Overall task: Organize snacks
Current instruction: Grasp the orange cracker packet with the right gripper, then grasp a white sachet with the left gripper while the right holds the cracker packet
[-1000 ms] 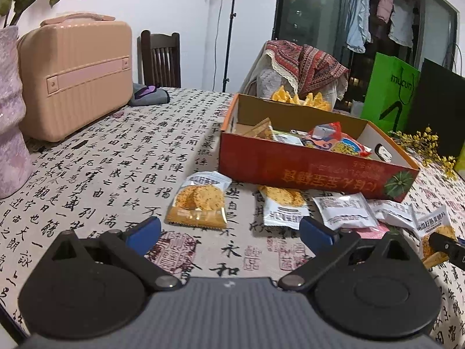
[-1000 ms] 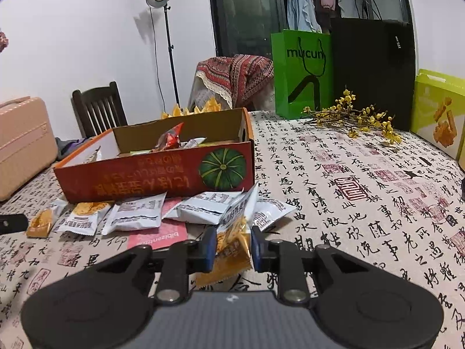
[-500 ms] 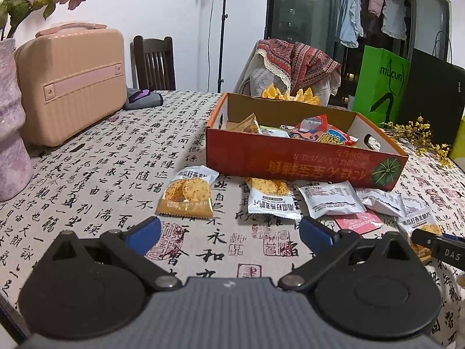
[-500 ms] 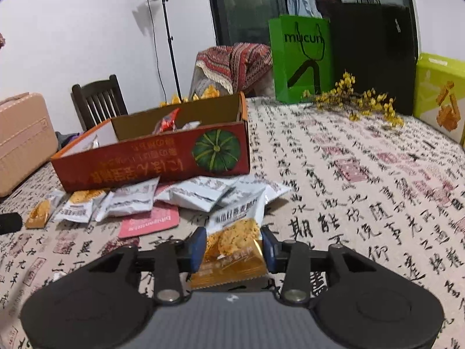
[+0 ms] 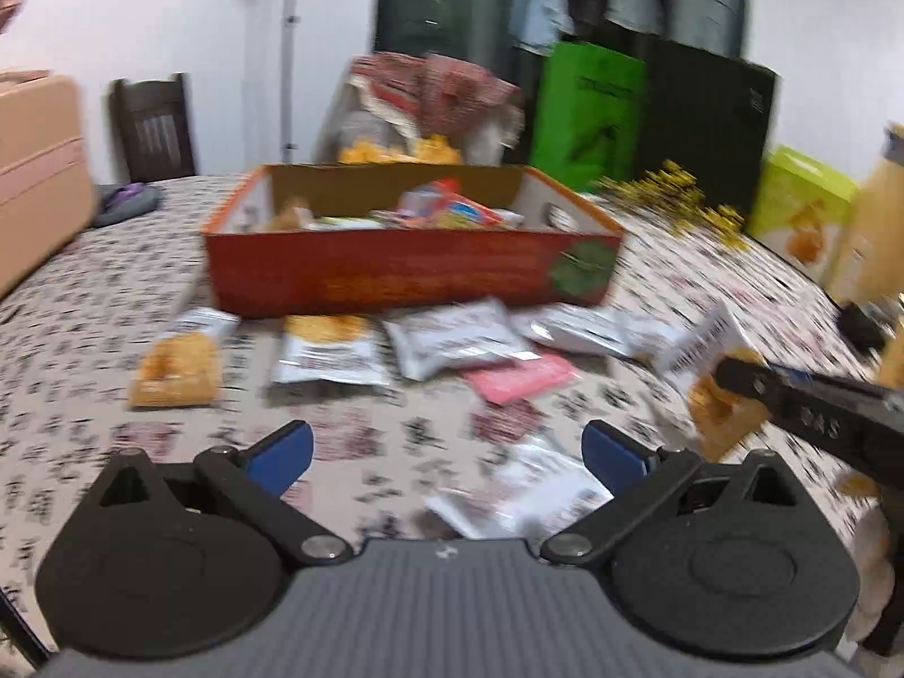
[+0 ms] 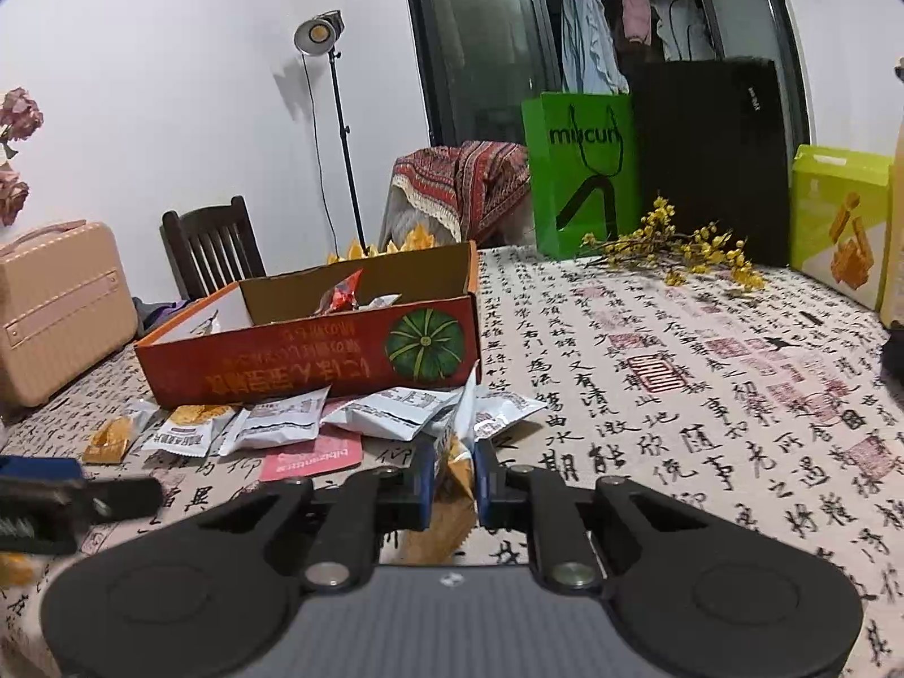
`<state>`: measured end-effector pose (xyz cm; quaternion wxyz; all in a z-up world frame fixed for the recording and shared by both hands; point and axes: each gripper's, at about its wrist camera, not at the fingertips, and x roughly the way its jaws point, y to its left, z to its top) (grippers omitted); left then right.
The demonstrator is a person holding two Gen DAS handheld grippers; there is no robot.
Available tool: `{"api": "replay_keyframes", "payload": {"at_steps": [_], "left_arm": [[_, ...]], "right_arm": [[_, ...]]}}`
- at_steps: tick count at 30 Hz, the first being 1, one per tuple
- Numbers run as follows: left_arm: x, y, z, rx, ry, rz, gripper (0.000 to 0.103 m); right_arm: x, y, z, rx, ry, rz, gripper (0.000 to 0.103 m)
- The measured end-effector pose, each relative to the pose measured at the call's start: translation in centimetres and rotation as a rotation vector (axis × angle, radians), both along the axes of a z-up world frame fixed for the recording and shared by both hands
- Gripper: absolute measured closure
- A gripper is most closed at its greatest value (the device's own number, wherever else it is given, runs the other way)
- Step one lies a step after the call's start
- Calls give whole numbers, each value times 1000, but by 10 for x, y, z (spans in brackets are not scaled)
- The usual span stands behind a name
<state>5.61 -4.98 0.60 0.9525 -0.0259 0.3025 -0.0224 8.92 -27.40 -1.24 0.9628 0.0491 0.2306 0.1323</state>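
Note:
A red carton with a pumpkin picture holds several snacks at mid-table. Loose packets lie in front of it: an orange cracker packet, white ones and a pink card. My right gripper has its jaws closing tight on an orange-and-white snack packet, pinched upright above the cloth. From the left wrist view that gripper and its packet show at the right. My left gripper is open and holds nothing, with a blurred white packet on the cloth near its right finger.
A beige case stands far left beside a dark chair. A green bag, a black panel, yellow flower sprigs and a lime box line the back right. The printed tablecloth covers the table.
The left wrist view has swung to the right and is now blurred. The right jaws widened around the packet, then narrowed on it, and it stands upright again.

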Motion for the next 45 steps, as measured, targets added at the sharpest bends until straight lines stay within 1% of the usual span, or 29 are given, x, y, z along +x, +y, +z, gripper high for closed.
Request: {"api": "replay_keyframes", "payload": {"at_steps": [4, 9, 13, 17, 18, 19, 20, 21, 22, 24, 28, 33, 41, 45], "left_arm": [[3, -22, -15, 41, 39, -57, 0], [15, -35, -35, 86, 107, -75, 0], [23, -34, -38, 72, 96, -51, 0], [33, -28, -40, 61, 90, 15, 0], [34, -27, -39, 57, 89, 31, 4], [34, -25, -38, 58, 86, 46, 14], [34, -24, -36, 66, 78, 56, 20], [34, -22, -34, 64, 70, 57, 34], [33, -20, -33, 53, 65, 59, 40], [32, -14, -30, 26, 58, 62, 42], [25, -11, -24, 32, 12, 67, 43], [22, -4, -13, 20, -34, 67, 43], [29, 14, 13, -7, -122, 74, 44], [37, 24, 23, -33, -148, 77, 45]], "right_arm": [[-10, -7, 1, 5, -8, -6, 89], [-16, -12, -1, 21, -13, -3, 89], [-14, -13, -3, 29, -6, 8, 89], [-13, -11, -5, 36, -3, 24, 89], [-12, -10, -5, 37, -2, 29, 89], [-12, -9, -5, 38, -2, 33, 89], [-11, -8, -6, 39, -1, 36, 89], [-10, -6, -6, 39, 1, 41, 89], [-9, -4, -6, 40, 3, 47, 89], [-9, 1, -6, 39, 2, 60, 89], [-8, 9, -5, 34, -5, 76, 89], [-7, 17, 0, 26, -20, 86, 89], [4, 28, 20, 16, -77, 84, 89], [13, 38, 30, 5, -97, 85, 89]]}}
